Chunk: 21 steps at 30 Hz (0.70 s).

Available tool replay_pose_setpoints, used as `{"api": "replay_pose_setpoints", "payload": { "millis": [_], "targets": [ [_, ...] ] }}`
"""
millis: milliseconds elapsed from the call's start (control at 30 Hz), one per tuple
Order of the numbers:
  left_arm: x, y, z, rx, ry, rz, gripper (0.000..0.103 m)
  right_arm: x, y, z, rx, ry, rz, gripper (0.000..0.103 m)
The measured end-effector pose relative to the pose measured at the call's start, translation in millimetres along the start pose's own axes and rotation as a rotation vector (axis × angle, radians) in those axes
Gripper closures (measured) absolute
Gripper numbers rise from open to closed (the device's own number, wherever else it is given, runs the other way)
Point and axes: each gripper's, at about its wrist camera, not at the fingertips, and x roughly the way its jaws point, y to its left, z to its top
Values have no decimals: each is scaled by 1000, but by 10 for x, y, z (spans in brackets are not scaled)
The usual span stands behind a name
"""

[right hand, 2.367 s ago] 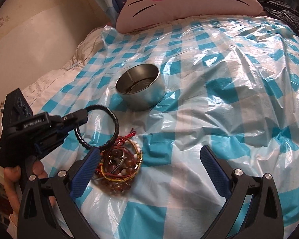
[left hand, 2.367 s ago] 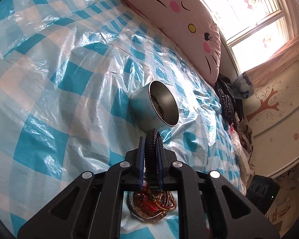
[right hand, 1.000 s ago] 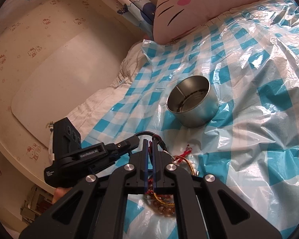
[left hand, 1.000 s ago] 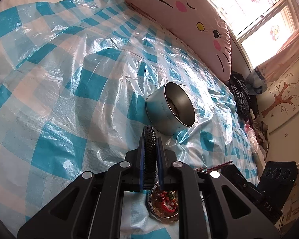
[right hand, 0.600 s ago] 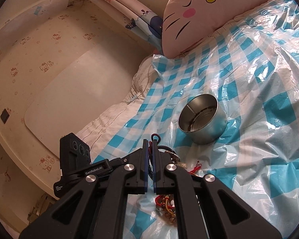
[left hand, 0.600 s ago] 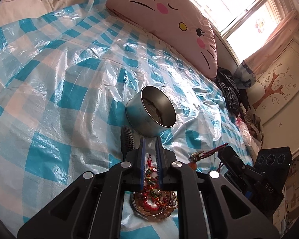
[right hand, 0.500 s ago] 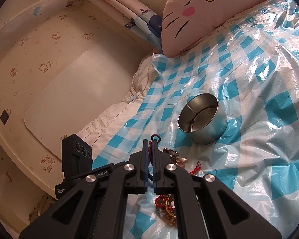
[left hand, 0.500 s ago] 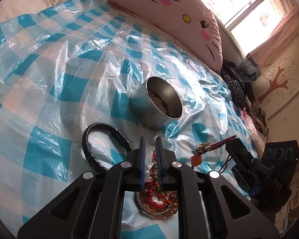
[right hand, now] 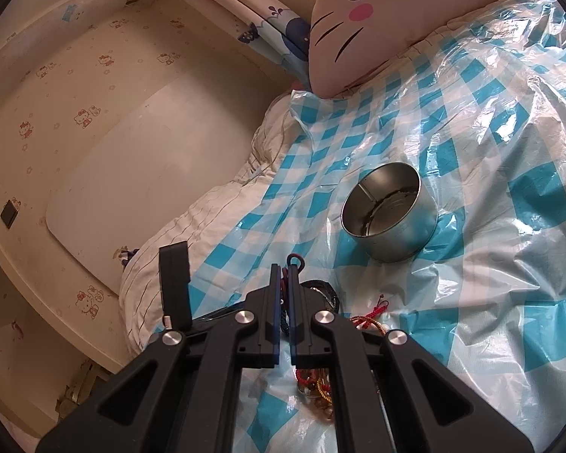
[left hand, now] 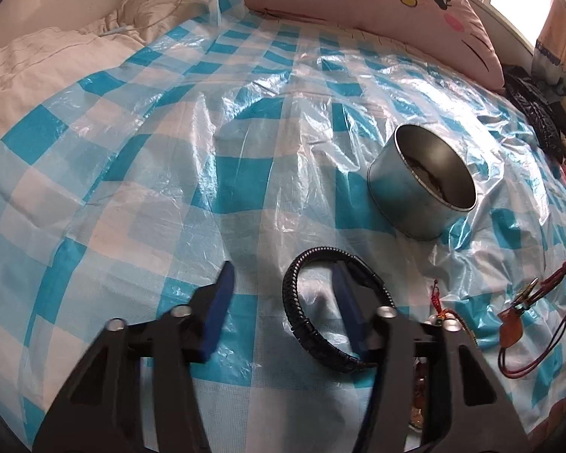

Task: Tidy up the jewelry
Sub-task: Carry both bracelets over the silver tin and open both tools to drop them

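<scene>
Dangling from the pinched-together right gripper, the red cord pendant risks snagging the bead pile at 6 o'clock of the steel tin, while the spread, empty left gripper straddles the black braided bracelet lying on the checked plastic sheet.

Black braided bracelet: a closed loop lying flat on the checked plastic sheet, a smooth clasp section on its right arc. Round metal tin: open, upright, beyond the bracelet and apart from it; a little unclear matter lies on its bottom. Red cord necklace with amber pendant: hanging to the right of the bracelet. Heap of red and amber bead strings: on the sheet, partly hidden.
</scene>
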Motion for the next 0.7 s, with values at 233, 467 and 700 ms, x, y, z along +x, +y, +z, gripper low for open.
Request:
{"api": "replay_pose_setpoints", "payload": {
  "millis": [233, 467, 700],
  "targets": [
    [-65, -67, -31, 23, 4, -15, 93, -46, -21, 23, 13, -16, 17, 98],
    [-426, -35, 119, -69, -45, -202, 94, -149, 7, 127, 8, -72, 30, 98],
    [-535, -262, 455, -75, -86, -308, 94, -101, -4, 490, 8, -150, 32, 98]
  ]
}}
